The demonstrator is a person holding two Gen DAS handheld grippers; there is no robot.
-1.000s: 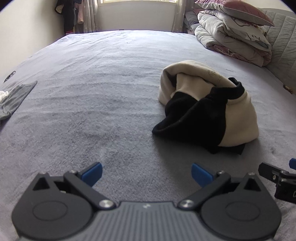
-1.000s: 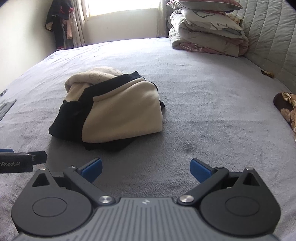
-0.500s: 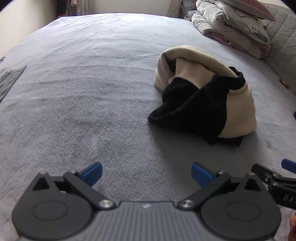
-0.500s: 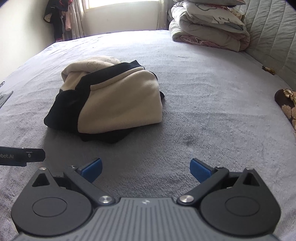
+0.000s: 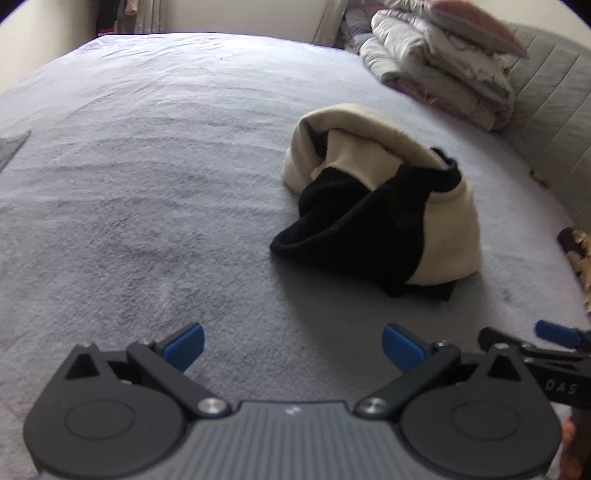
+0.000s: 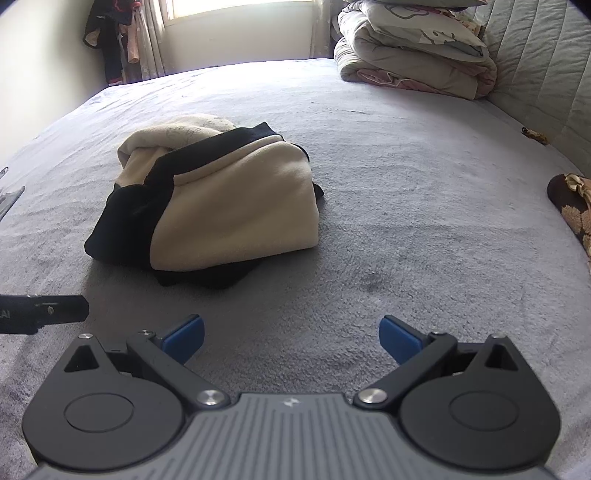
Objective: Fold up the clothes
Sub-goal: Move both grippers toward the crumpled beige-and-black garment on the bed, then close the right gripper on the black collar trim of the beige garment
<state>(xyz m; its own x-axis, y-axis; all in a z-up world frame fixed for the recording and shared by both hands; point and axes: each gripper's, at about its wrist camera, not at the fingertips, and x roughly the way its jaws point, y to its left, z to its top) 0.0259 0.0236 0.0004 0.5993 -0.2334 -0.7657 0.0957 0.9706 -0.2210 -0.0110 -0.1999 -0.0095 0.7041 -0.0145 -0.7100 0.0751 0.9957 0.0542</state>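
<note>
Grey bed (image 6: 369,155), bright window (image 6: 236,3)

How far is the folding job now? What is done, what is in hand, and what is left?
Done: nothing visible; the garment lies crumpled on the bed. In hand: nothing; the left tool and right tool are both open, short of the garment and not touching it. Left: grasp, spread flat and fold it.

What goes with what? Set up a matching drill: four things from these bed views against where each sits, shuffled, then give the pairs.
1. cream and black garment
2. folded quilts
3. floral brown cloth
4. hanging clothes

A. against the far wall, by the window
B. middle of the bed
C. bed's right edge
D. stacked by the headboard

Pairs: 1-B, 2-D, 3-C, 4-A
</note>
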